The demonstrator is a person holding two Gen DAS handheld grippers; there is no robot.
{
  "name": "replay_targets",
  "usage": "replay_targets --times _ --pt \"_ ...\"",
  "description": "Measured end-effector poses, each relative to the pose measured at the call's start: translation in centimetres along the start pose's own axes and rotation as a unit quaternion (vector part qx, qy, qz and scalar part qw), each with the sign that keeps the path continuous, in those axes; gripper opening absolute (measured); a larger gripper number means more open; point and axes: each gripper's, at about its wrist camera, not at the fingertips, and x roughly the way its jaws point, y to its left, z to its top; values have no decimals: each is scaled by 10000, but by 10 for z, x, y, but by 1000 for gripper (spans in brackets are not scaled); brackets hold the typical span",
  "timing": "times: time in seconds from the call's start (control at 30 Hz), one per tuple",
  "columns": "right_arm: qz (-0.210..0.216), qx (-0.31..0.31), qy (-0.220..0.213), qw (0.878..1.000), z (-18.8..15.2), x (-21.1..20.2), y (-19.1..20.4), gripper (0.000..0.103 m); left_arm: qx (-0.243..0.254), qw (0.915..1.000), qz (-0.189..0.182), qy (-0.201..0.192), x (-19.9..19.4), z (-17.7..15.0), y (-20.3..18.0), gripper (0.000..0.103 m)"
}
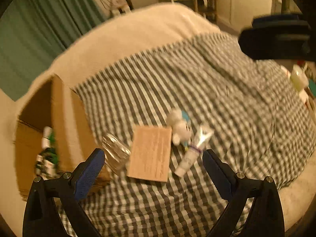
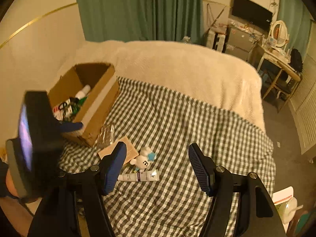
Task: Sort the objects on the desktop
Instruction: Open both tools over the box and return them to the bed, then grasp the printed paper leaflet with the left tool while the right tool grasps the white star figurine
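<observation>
Both tools hang above the bed with nothing between their pads: my left tool is spread wide over the little pile, and my right tool stands partly spread and holds nothing.

What I am sorting lies in a tight cluster on the checked blanket. A flat brown card box lies on its broad face. Just left of it is a clear, crinkled plastic thing, blurred, lying against the foot of the big carton. At the flat box's upper right corner rests a small white plush toy with a blue star and blue trim. A white tube with a silver crimped end and a dark band lies on its side just beside the toy.

The open cardboard carton stands at the blanket's left edge, near the wall, with bottles and small packs already inside.

Right of the cluster the checked blanket runs bare and wide to the bed's edge. Beyond it a cream fleece cover spreads to the far end. Green curtains hang behind.
</observation>
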Motion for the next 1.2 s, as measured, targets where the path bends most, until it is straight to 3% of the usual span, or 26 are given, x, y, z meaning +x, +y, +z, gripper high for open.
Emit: replay_targets --times 0.27,0.47,0.63,0.73,0.83,1.03,1.2 --pt "129 -233 729 9970 -28 82 4 65 15 9989 206 423 62 -16 9 101" --pt "428 370 1271 9903 -47 147 -11 65 -221 9976 -47 654 94 -24 21 101" --pt "705 716 1582 9823 -52 192 -8 65 -50 9975 -168 691 108 -29 12 101" --pt "865 885 1758 9766 -52 213 -4 65 -249 9961 -419 734 112 -30 19 89" --pt "942 915 1844 9740 -49 225 0 64 -428 9940 -704 723 112 -32 27 77" --pt "1048 1071 1919 9699 -51 225 -7 59 -477 9931 -749 773 103 -37 24 77" --pt "891 942 1811 9749 -50 198 -10 58 -529 9931 -696 779 79 -34 26 77"
